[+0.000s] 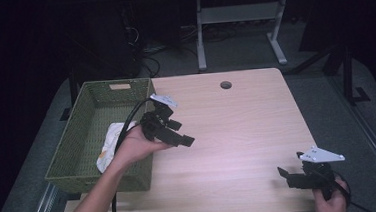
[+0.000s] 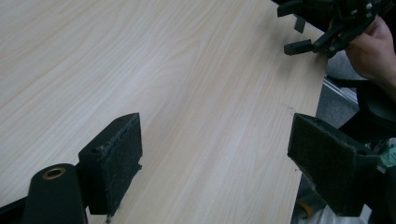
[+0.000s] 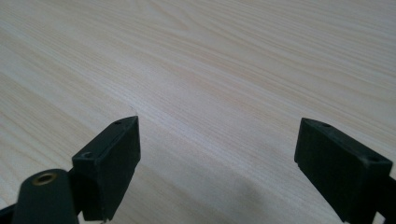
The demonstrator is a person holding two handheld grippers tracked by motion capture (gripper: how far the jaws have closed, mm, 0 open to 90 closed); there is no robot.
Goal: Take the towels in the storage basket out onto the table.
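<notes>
My bench [image 1: 238, 132] runs ahead of me, with a basket [image 1: 79, 153] standing on its left end, reaching from the near left corner toward the far edge. A cloth [image 1: 109, 141] lies in the basket, against its right wall. My left gripper [image 1: 175, 132] is held just right of the basket, over the bench, jaws apart and pointing right and toward me. My right gripper [image 1: 293, 176] sits over the near right corner, well apart from the left one, jaws apart and pointing left. A hole [image 1: 226, 85] lies in the bench near its far edge, behind both grippers. Past that edge, a table frame [image 1: 240, 17] stands on the floor.
</notes>
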